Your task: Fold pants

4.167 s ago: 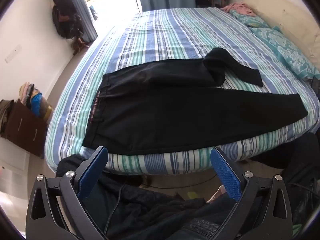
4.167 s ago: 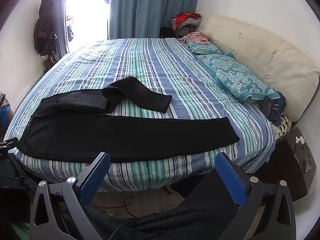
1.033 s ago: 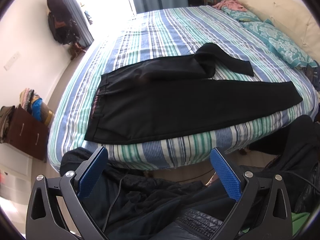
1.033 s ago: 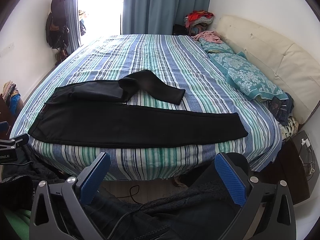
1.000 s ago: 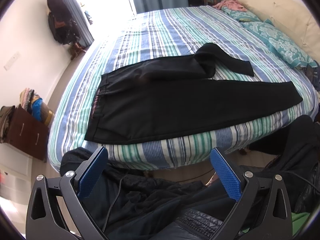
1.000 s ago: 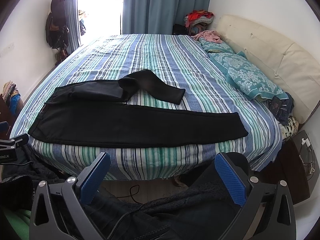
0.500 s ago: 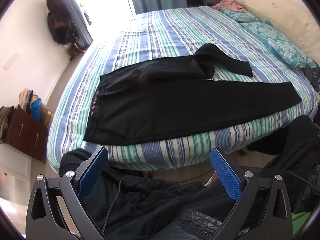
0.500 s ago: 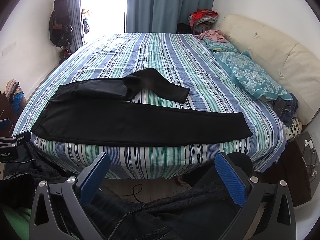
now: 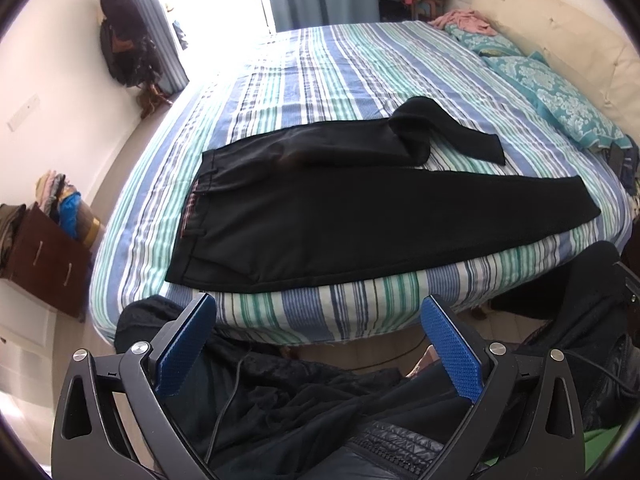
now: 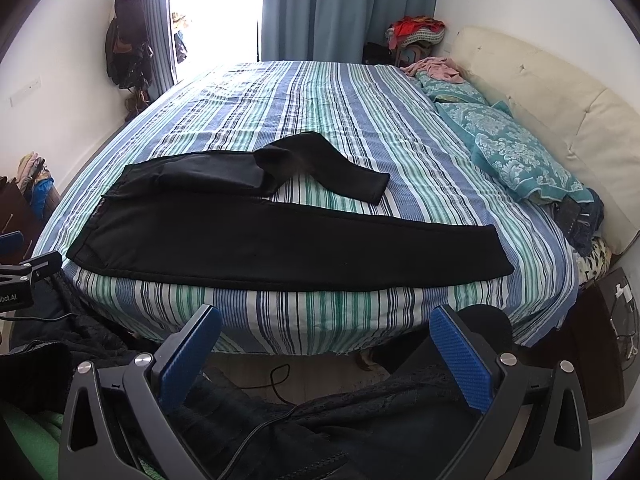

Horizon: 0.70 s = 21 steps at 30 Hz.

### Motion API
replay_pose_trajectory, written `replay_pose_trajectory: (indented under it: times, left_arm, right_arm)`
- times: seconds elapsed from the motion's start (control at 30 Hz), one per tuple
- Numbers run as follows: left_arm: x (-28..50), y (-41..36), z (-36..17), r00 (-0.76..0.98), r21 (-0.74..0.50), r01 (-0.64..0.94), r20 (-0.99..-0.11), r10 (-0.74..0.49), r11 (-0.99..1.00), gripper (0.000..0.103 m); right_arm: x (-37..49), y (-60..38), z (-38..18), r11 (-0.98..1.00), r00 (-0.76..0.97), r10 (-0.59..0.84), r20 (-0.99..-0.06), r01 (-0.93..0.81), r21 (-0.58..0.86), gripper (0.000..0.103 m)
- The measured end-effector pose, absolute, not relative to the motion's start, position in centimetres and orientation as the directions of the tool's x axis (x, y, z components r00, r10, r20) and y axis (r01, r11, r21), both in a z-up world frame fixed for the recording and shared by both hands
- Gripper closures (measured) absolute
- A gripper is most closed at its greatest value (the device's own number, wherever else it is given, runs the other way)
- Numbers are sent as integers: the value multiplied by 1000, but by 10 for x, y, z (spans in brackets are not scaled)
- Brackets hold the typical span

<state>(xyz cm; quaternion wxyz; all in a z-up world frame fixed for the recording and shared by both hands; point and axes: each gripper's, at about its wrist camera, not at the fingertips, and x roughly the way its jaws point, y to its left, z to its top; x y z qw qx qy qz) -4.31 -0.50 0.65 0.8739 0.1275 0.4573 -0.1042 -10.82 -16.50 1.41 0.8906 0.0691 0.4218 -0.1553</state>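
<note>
Black pants lie on the striped bed, waistband to the left. The near leg lies flat along the bed's front edge; the far leg is bunched and bent near the middle. They also show in the right wrist view. My left gripper is open and empty, held back from the bed's front edge, apart from the pants. My right gripper is open and empty, also short of the front edge. The side of the left gripper shows at the far left of the right wrist view.
Teal pillows and a cream headboard are at the right. Dark clothing lies under the grippers. A brown drawer unit stands left of the bed, a dark nightstand at the right. Curtains hang behind.
Both grippers have risen and tilted slightly, so the bed sits a little lower in view. The pants have not moved. Both grippers stay open.
</note>
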Motion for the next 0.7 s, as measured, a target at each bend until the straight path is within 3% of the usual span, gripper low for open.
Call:
replay_pose_trajectory:
  times: [0.53, 0.6, 0.7]
  left_arm:
    - [-29, 4, 4, 556, 95, 288, -827, -86, 953, 1]
    - [-19, 12, 10, 589, 85, 256, -804, -85, 963, 1]
    - [-6, 21, 24, 650, 77, 207, -756, -78, 975, 1]
  right_arm:
    - [-102, -151, 13, 978, 650, -147, -746, 208, -12, 0]
    - [-100, -153, 19, 981, 688, -171, -705, 184, -58, 0]
    - [-99, -165, 47, 976, 821, -216, -528, 169, -137, 0]
